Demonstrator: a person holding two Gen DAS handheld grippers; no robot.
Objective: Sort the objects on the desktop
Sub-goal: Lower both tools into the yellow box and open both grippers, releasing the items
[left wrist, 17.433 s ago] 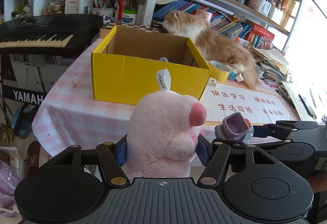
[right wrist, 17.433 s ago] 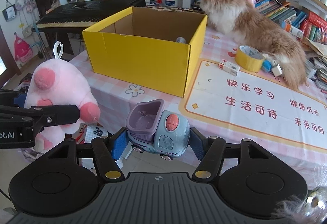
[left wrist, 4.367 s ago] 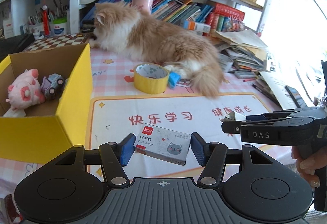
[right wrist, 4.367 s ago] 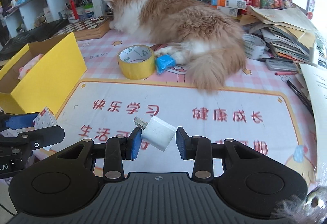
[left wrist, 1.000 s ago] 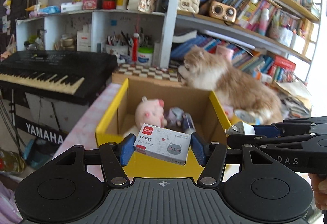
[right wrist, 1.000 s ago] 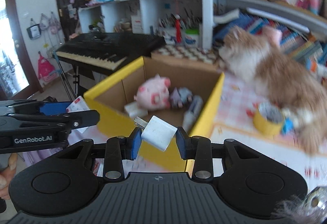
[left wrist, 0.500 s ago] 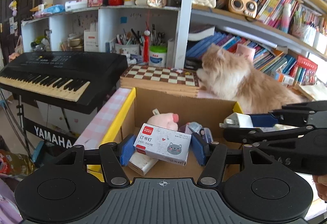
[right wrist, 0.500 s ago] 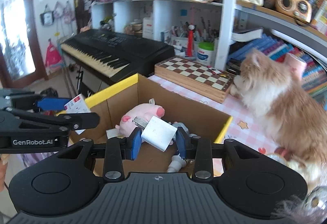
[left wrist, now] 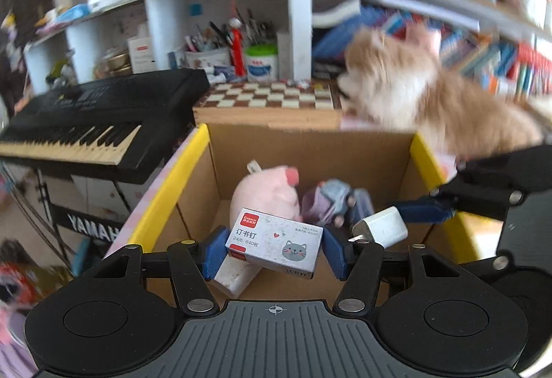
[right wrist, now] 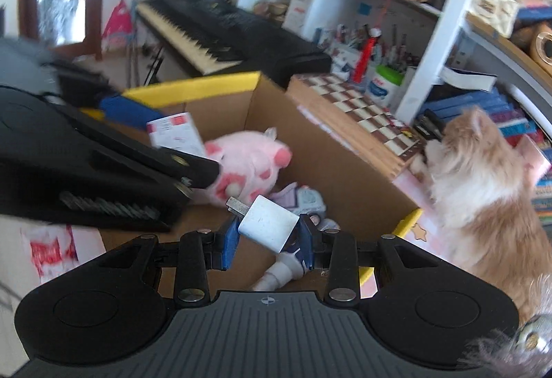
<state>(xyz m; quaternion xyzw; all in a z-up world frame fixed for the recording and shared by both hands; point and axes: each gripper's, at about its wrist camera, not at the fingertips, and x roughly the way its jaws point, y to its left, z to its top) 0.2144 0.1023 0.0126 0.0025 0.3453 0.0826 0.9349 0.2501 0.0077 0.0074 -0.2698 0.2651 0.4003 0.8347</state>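
The left gripper (left wrist: 275,252) is clamped on the staple box (left wrist: 275,244), held over the open yellow box (left wrist: 162,191). The long axis of the staple box runs across between the pads, a little tilted. The right gripper (right wrist: 268,237) is clamped on the white charger (right wrist: 268,229), its metal prongs pointing up-left, also over this box. Inside lie the pink plush (left wrist: 265,193) and the toy truck (left wrist: 331,202).

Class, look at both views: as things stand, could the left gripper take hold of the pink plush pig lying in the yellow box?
Probably not yet. The left gripper is shut on the staple box, so its jaws are full, though the pink plush pig lies uncovered just beyond in the yellow box.
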